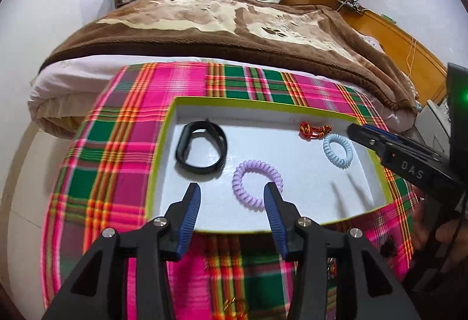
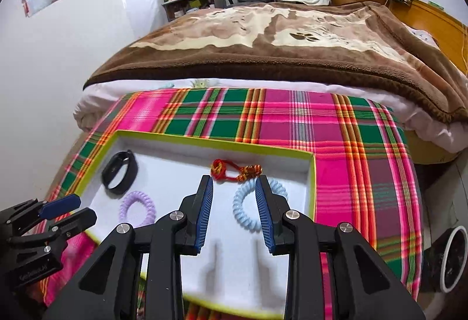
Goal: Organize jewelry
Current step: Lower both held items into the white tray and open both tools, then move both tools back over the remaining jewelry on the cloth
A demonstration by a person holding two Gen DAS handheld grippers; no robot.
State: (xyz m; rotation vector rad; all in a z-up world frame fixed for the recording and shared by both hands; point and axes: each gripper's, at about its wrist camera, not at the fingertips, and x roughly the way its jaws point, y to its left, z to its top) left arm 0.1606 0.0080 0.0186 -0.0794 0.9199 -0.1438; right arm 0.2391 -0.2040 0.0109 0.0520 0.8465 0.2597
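A white tray with a lime-green rim (image 1: 172,115) (image 2: 313,173) lies on a plaid cloth. In it are a black wristband (image 1: 201,148) (image 2: 120,172), a purple spiral hair tie (image 1: 257,185) (image 2: 137,210), a light blue spiral hair tie (image 1: 337,150) (image 2: 245,211) and a red-and-gold knotted cord (image 1: 314,131) (image 2: 234,170). My left gripper (image 1: 232,197) is open and empty over the tray's near edge, beside the purple tie. My right gripper (image 2: 234,188) is open and empty above the blue tie; it also shows in the left wrist view (image 1: 355,129).
The pink and green plaid cloth (image 1: 131,126) (image 2: 351,150) covers the foot of a bed with a brown blanket (image 1: 222,27). A small dark item (image 1: 389,248) and gold pieces (image 1: 234,304) lie on the cloth near the tray. A round white-rimmed object (image 2: 452,258) stands at the right.
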